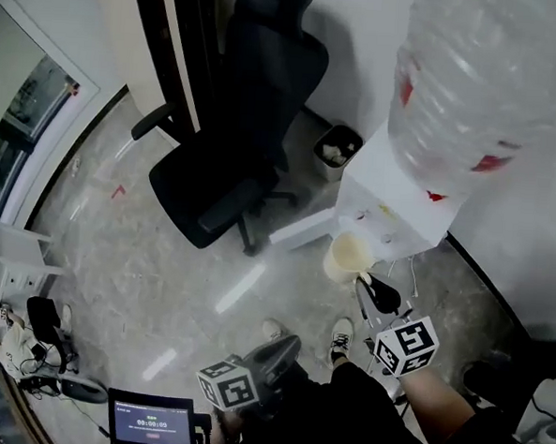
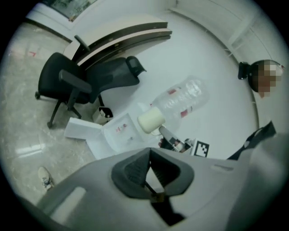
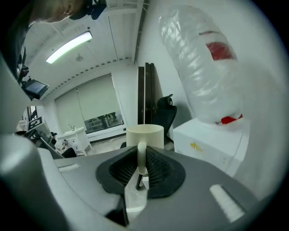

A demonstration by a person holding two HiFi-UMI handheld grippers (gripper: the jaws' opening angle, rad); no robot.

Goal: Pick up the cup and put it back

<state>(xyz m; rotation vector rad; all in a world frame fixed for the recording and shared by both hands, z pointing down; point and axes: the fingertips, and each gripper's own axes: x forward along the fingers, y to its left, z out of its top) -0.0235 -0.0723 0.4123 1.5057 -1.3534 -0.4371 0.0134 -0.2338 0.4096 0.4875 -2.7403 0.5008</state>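
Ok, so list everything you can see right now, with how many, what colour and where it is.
cup: one, cream, held up in front of the water dispenser by its handle
water dispenser: one, white, right of the office chair
water bottle: one, clear with red label, upended on the dispenser
office chair: one, black, left of the dispenser
waste bin: one, dark, between chair and dispenser
screen: one, dark, showing a timer, bottom left of the head view
shoes: two, white, the person's, below the cup in the head view
left gripper: one, grey, jaws together, empty
right gripper: one, grey, jaws closed on the cup's handle
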